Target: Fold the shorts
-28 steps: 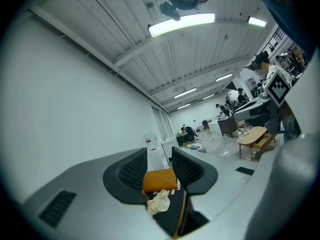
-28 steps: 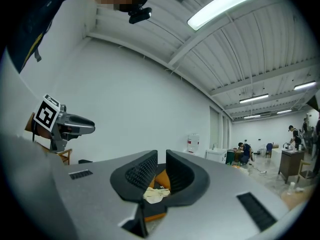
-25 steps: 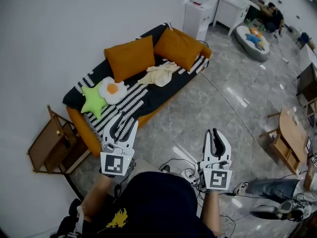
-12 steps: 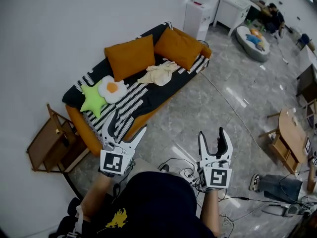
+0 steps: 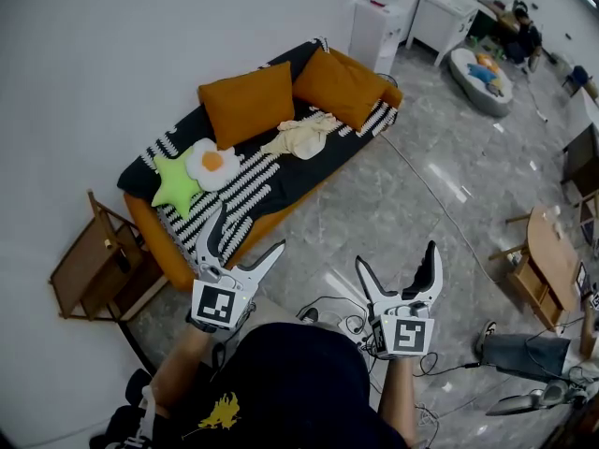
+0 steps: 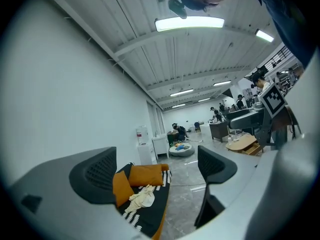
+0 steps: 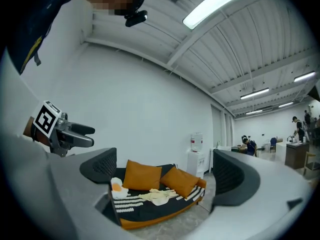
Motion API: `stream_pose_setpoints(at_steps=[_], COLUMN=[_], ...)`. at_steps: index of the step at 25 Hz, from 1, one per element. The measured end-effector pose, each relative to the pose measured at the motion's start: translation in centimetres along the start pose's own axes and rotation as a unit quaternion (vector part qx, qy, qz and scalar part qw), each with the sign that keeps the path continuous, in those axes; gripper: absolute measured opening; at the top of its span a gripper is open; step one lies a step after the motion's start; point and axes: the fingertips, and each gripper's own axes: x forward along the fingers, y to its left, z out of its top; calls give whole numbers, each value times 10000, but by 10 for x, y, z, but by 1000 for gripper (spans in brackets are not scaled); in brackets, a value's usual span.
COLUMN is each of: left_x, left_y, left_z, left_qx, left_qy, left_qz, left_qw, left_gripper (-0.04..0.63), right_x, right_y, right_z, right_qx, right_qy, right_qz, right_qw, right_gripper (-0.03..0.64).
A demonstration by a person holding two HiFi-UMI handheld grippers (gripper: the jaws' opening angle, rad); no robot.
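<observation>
Fingers [image 5: 211,239] on the left gripper [image 5: 250,229] and right gripper [image 5: 397,255] have just been opening and now stand spread wide, holding nothing. Well ahead and slightly left, the shorts [image 5: 301,137] lie crumpled on the sofa [image 5: 295,181], stretched along its seat. The left gripper looks nearer.

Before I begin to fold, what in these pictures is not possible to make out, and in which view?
- shorts: every view, too small and crumpled; waistband and legs cannot be told apart.
- star cushion: both gripper views, hidden behind a jaw pad.
- left gripper, right gripper: jaws have just been opening, nothing between them; in the head view the hands holding them are mostly under the marker cubes.
</observation>
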Motion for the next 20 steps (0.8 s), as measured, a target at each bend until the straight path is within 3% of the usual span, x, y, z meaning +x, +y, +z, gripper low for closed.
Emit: stream_pose_setpoints(at_steps=[7,17,20], left_x=[0,29,56], left_y=[5,55,82], left_z=[-8,-44,-65], left_qx=[212,-266,-494], left_qy=[295,817,768], left_qz=[163,515,578], left_qw=[9992,9950,9941], left_gripper=[483,482,482], right_x=[6,76,114], right_y=[-8,8,15], right_z=[-23,-46,-61], right_qx=[242,315,150], right_qy=[275,657,896], right_qz=[172,584,733], right_qw=[9992,9956,9932], right_gripper=[597,584,578])
